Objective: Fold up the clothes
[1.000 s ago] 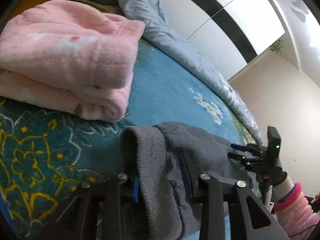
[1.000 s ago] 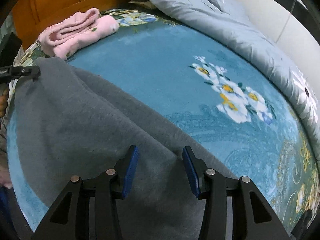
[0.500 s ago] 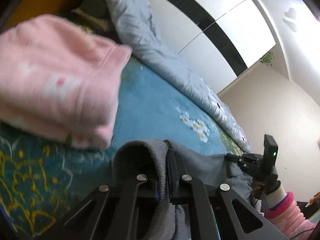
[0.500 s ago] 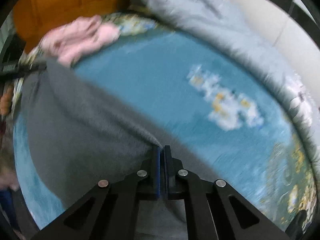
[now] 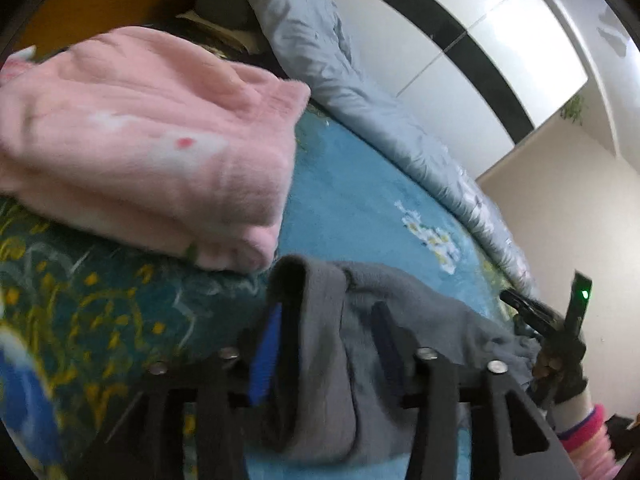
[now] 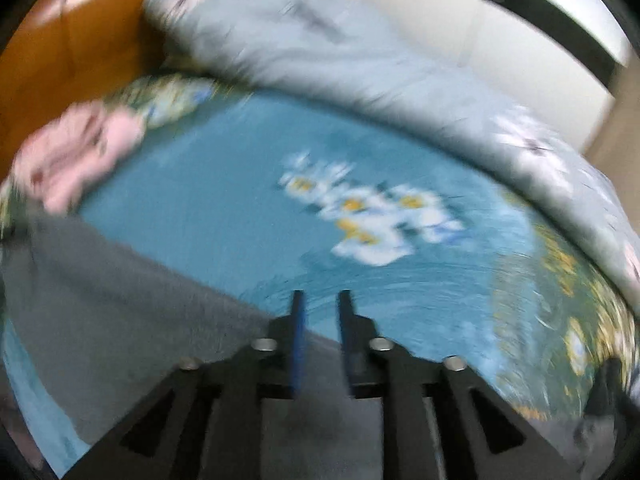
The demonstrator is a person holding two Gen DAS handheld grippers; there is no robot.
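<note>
A grey sweatshirt [image 5: 360, 320] lies across the blue floral bed cover [image 5: 352, 200]. My left gripper [image 5: 324, 320] is open, its fingers either side of the garment's ribbed hem. In the right wrist view the grey sweatshirt [image 6: 120, 300] spreads to the lower left. My right gripper [image 6: 320, 312] is open by a narrow gap at the cloth's edge, with nothing between its fingers. The right gripper also shows in the left wrist view [image 5: 532, 312] at the far end of the garment. The right view is blurred.
A folded pink fleece garment [image 5: 140, 140] lies on the bed to the left, also in the right view [image 6: 76, 156]. A rolled grey-blue quilt [image 5: 380, 100] runs along the far side. A wooden headboard [image 6: 80, 40] stands behind.
Both grippers were shut on the grey sweatshirt half a second ago and have opened. The left gripper opened wide; the right opened a little and swung right.
</note>
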